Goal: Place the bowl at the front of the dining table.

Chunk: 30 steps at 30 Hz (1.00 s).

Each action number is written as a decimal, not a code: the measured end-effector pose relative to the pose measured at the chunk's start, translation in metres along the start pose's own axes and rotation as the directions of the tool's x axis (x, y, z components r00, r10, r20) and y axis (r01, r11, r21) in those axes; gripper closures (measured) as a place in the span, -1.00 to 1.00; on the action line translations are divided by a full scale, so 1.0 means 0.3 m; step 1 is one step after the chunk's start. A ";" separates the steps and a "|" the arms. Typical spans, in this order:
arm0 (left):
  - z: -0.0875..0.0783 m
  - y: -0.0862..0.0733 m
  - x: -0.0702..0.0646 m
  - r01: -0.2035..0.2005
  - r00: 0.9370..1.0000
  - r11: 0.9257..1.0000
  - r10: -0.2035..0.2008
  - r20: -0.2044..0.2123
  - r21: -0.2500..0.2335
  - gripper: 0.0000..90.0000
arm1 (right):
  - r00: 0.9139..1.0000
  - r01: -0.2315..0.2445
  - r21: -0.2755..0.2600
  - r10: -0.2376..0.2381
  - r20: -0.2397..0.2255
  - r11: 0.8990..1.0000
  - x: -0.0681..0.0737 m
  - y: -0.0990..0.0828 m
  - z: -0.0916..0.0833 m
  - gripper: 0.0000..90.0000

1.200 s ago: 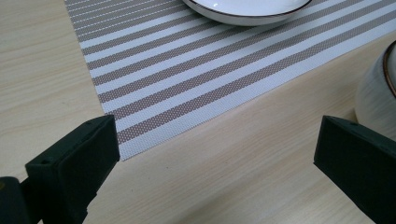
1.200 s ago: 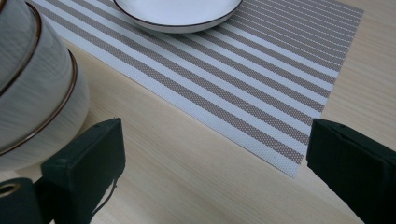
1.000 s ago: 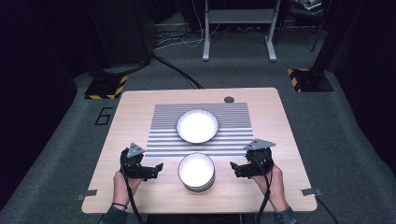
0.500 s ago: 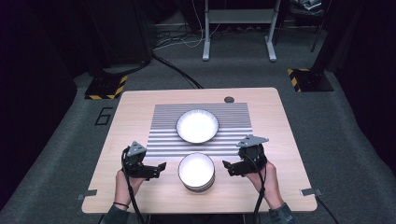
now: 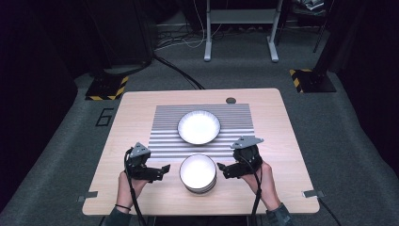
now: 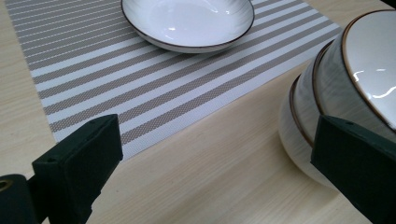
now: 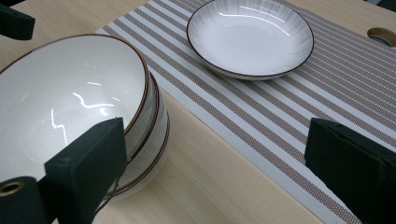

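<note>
Near the tabletop's front edge, the left gripper and right gripper flank the stacked bowls, jaws spread wide and empty, seemingly poised to lift the top bowl.

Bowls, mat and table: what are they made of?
The stacked bowls look like glazed ceramic: glossy white with sharp highlights and thin brown rims. The mat seems woven vinyl or fabric, with a fine mesh texture in its stripes. The table appears to be pale matt wood or laminate, with faint grain.
</note>
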<state>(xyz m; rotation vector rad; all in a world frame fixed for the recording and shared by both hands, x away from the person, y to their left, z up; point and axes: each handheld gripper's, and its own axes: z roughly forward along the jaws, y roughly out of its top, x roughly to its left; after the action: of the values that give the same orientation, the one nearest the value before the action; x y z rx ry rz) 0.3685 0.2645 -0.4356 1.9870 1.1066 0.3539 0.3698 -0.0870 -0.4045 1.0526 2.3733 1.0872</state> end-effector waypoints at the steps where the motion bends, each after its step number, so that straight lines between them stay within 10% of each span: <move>1: 0.002 0.011 0.000 0.006 1.000 1.000 -0.006 0.016 0.002 -0.96 | 1.000 -0.005 0.001 0.005 -0.011 1.000 0.000 0.012 -0.002 -0.89; 30: 0.038 0.074 -0.126 -0.087 0.992 0.996 0.085 0.099 0.015 -0.96 | 0.996 0.068 0.057 -0.064 -0.059 0.996 0.092 0.046 0.081 -0.71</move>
<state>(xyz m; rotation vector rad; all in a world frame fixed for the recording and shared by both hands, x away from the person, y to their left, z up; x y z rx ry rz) 0.3663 0.2219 -0.4207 2.0506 0.9687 0.2882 0.3712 -0.0481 -0.4099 0.9673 2.4805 1.0437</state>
